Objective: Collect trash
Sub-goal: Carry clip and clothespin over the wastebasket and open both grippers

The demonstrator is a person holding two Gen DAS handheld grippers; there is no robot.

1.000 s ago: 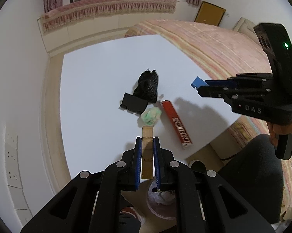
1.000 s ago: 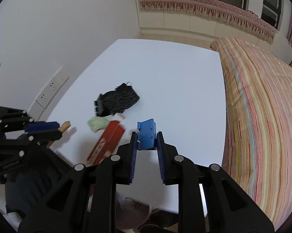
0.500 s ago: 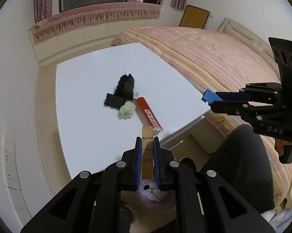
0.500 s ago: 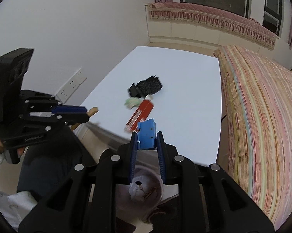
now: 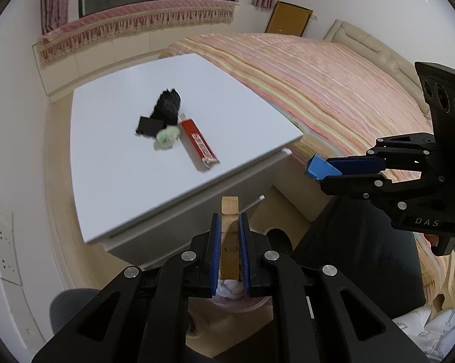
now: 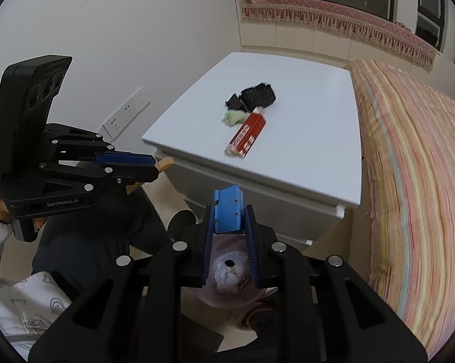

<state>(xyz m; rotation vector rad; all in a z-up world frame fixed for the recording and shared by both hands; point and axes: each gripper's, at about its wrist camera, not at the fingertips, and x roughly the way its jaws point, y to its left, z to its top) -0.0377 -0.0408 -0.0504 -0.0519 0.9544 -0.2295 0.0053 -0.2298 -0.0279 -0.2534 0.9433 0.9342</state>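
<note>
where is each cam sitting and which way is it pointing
Left wrist: on the left gripper, shut on a wood block; faces the table; right gripper shows.
Right wrist: on the right gripper, shut on a blue piece; faces the table from the bed side; left gripper shows.
Shared: red box.

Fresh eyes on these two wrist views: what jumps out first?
Both grippers are loaded and held off the near edge of the white table: the left gripper is clamped on a wooden block, the right gripper on a blue block. Below them sits a pinkish bin with crumpled paper inside. On the table, a red box, a green wad and black trash lie clustered.
</note>
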